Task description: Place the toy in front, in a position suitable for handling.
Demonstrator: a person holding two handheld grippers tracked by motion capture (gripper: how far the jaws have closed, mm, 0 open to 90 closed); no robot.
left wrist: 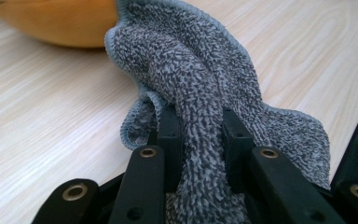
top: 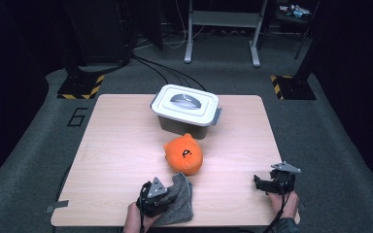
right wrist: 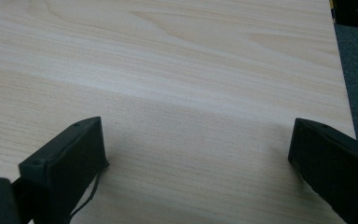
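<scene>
Grey terry cloth (left wrist: 200, 93): left gripper (top: 162, 194) is clenching a fold, cloth lying lengthwise from gripper toward orange plush toy (top: 184, 154), touching it; right gripper (top: 267, 183) is idling released on counter (top: 116, 141).

A light wooden table (top: 126, 145) is seen at the centre of the frame. A white lidded container (top: 186, 109) with a grey handle is placed at the upper middle of the table. An orange plush toy (top: 184, 154) is positioned just below it. A grey cloth (top: 179, 200) is gripped by the left gripper (top: 167, 194) at the lower centre, its upper edge close to the toy. The right gripper (top: 262, 183) is held at the lower right, jaws apart above bare wood.
</scene>
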